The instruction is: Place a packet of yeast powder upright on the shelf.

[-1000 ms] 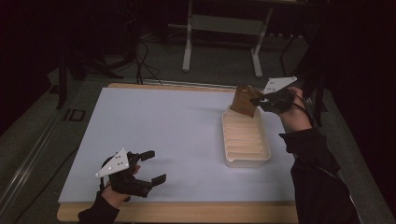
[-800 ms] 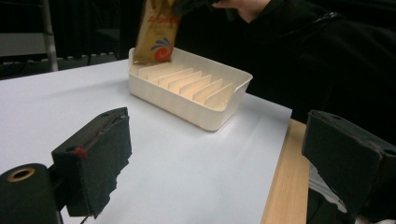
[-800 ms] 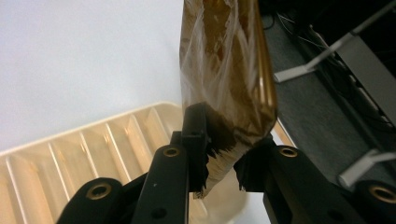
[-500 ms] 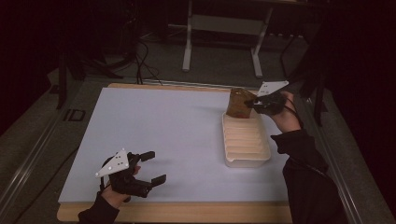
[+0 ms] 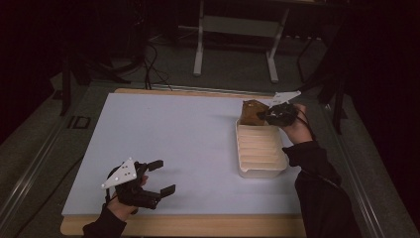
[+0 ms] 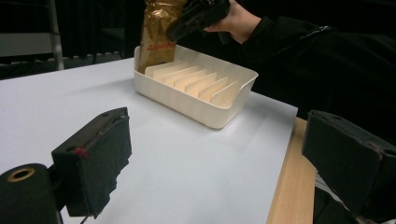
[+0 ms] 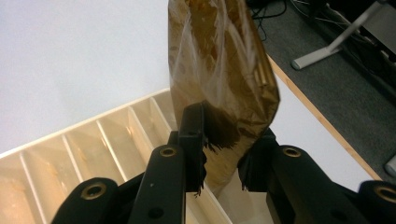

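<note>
"ID" in pale letters on the dark floor strip (image 5: 79, 122) just off the tabletop's far left corner, a line of orange print on the gold bag (image 6: 156, 35) standing at the tray's (image 6: 205, 109) far end, too blurred to read

Dim lab; cabled floor (image 5: 148, 54), metal stand (image 5: 237, 29)

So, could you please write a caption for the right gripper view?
Right gripper holds a golden foil bag upright above the end slot of a cream divided tray.
</note>
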The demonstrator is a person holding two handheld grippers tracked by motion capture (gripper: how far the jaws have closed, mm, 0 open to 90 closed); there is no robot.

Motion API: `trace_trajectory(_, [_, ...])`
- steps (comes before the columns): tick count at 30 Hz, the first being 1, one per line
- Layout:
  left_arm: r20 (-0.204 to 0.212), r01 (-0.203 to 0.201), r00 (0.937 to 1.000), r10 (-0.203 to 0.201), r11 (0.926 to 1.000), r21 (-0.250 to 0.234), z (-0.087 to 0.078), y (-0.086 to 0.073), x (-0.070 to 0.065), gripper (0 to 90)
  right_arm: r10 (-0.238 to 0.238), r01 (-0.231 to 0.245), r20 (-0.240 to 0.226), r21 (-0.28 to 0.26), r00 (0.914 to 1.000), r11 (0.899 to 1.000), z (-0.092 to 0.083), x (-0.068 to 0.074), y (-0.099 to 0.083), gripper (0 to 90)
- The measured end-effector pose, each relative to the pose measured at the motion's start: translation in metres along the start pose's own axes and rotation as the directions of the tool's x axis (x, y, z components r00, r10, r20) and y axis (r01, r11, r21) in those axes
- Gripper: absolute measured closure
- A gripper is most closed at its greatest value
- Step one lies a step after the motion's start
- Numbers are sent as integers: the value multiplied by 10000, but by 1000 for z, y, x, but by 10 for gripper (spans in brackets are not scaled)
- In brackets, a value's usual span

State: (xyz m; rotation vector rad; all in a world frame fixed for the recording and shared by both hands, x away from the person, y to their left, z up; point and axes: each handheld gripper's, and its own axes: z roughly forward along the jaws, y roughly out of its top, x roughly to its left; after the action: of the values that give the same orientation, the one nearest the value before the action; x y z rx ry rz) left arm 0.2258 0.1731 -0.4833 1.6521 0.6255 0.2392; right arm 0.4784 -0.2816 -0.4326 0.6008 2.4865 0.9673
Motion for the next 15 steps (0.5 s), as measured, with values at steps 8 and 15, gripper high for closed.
trace_trajectory(8, [-4, 12, 10000, -12, 10000, 44, 1, -1, 0, 90, 1112, -1123, 673, 137, 9915, 9936, -7, 4, 8, 500])
trace_trajectory(15, [-33, -82, 10000, 83, 9999, 122, 3, 0, -1, 90, 1471, -1458, 1185, -196, 9820, 9891, -26, 7, 15, 412])
